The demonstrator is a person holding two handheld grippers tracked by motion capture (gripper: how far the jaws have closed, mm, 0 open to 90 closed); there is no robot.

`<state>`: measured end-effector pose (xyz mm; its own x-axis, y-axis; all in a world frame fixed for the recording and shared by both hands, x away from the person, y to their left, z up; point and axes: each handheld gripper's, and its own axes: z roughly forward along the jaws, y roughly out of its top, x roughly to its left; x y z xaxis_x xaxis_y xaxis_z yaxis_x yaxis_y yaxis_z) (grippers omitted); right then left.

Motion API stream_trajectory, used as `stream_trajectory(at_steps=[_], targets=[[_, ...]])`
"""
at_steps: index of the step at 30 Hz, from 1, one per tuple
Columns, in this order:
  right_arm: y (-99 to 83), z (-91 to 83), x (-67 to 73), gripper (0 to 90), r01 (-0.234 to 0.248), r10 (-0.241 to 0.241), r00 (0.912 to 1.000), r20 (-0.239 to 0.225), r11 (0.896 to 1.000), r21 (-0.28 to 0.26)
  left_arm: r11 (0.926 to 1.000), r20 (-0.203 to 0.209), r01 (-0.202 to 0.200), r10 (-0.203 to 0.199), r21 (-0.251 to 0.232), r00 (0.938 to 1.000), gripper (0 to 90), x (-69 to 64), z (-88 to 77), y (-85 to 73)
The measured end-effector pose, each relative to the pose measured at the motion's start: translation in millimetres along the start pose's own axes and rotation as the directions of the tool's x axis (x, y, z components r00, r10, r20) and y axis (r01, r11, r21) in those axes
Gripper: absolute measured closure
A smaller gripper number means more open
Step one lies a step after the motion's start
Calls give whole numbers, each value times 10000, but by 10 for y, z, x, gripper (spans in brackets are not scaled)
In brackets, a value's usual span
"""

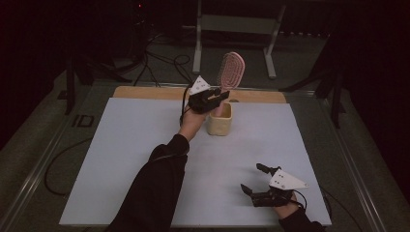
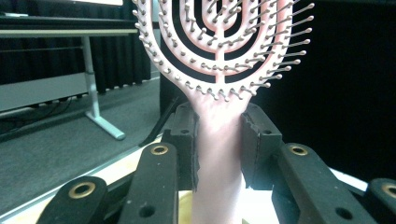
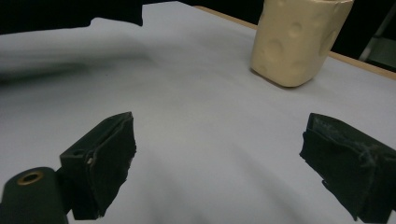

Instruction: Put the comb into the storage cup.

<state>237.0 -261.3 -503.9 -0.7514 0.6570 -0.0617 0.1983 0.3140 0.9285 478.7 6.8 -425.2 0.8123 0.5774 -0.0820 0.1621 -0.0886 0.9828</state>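
Room: dark, with black curtains behind and a metal frame stand (image 1: 237, 29) on grey carpet beyond the table.
Table: a wooden top (image 1: 145, 92) covered by a white sheet (image 1: 121, 159) — a plain, even surface that makes each item easy to pick out.
Hairbrush: the pink hairbrush (image 1: 231, 70) stands nearly upright, head up, its handle end at the mouth of the cup.
Cup: the cream cup (image 1: 220, 121) sits at the far middle of the sheet, probably meant as the brush's holder.
Left gripper: the left gripper (image 1: 212, 100) clamps the brush's neck just under the bristles — a grip that keeps the handle pointing down.
Right gripper: the right gripper (image 1: 255, 180) rests near the front edge, jaws spread wide on nothing, well apart from the cup.
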Motion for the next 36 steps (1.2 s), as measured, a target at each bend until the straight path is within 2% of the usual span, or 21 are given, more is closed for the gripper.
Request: stream_trajectory(at_steps=[3,5,6,8,11,12,14,21,26,30,36], targets=[[0,2,3,96,1,-1,10000,4,10000,10,9999,81,-22,21,121,10000,701,0,26,-58],[0,2,4,96,-3,3,10000,0,10000,11,9998,-8,-184,184,95,9998,701,-1,27,-77],[0,2,4,96,-5,5,10000,-5,10000,8,9999,59,-26,25,115,10000,701,6,33,-86],[-2,3,3,96,-10,10,10000,-12,10000,6,9997,79,16,-18,232,10000,701,12,42,-109],[-2,3,2,96,-14,14,10000,-17,10000,1,9992,-71,-70,73,386,9999,700,2,55,-140],[-1,3,3,96,-16,16,10000,-18,10000,4,9984,-348,-126,145,549,9993,700,-14,67,-170],[-1,3,6,96,-4,4,10000,-17,10000,28,9974,-368,71,-44,716,9993,699,-11,85,-189],[-4,6,4,96,-33,33,10000,-36,10000,20,9893,-449,92,-27,1457,9990,697,-26,151,-204],[-4,8,1,96,-32,32,10000,-38,10000,22,9812,-791,-58,214,1930,9966,697,-42,185,-212],[-5,8,1,96,-30,30,10000,-46,10000,19,9808,-686,-17,154,1951,9975,697,-44,194,-233],[-4,8,0,96,-28,28,10000,-46,10000,15,9807,-804,-244,407,1941,9959,696,-66,188,-208]])
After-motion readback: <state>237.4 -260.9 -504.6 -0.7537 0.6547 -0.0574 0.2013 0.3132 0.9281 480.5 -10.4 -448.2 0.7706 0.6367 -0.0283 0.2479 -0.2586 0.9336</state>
